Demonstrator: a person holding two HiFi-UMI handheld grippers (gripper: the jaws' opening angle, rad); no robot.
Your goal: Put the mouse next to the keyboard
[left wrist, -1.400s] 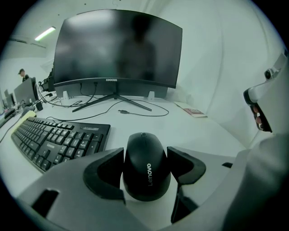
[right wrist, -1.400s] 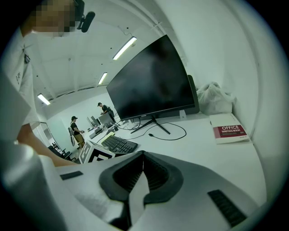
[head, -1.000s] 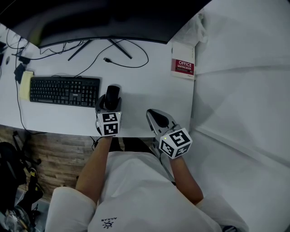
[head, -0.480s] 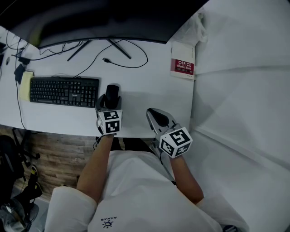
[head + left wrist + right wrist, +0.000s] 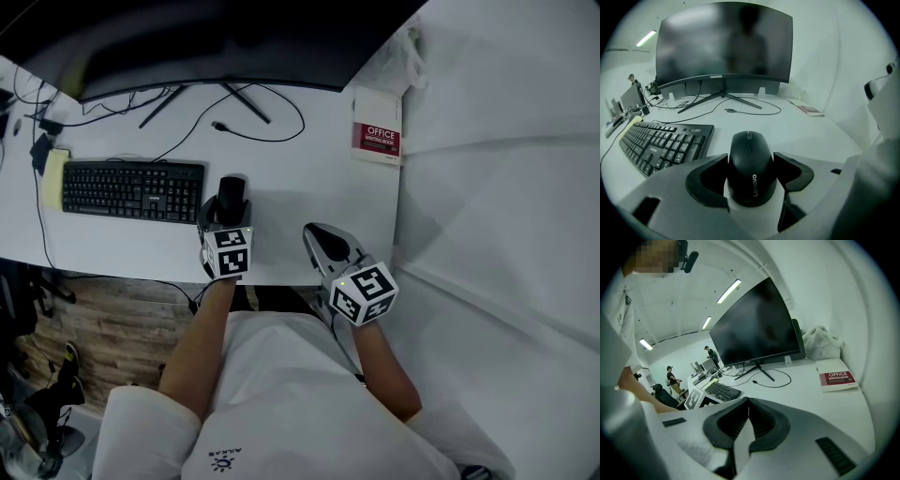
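Left tongs (image 5: pixel 751 161) pinched the black mouse (image 5: pixel 232 194) by its sides, with the mouse on the white table (image 5: pixel 309 178) just right of the keyboard's (image 5: pixel 131 189) right end. Right tongs (image 5: pixel 746 416) were pressed together on nothing, near the table's near edge, right of the left tongs and apart from the mouse.

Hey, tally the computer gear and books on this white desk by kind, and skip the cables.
Monitor: 1
Keyboard: 1
Mouse: 1
Office writing book: 1
Total: 4
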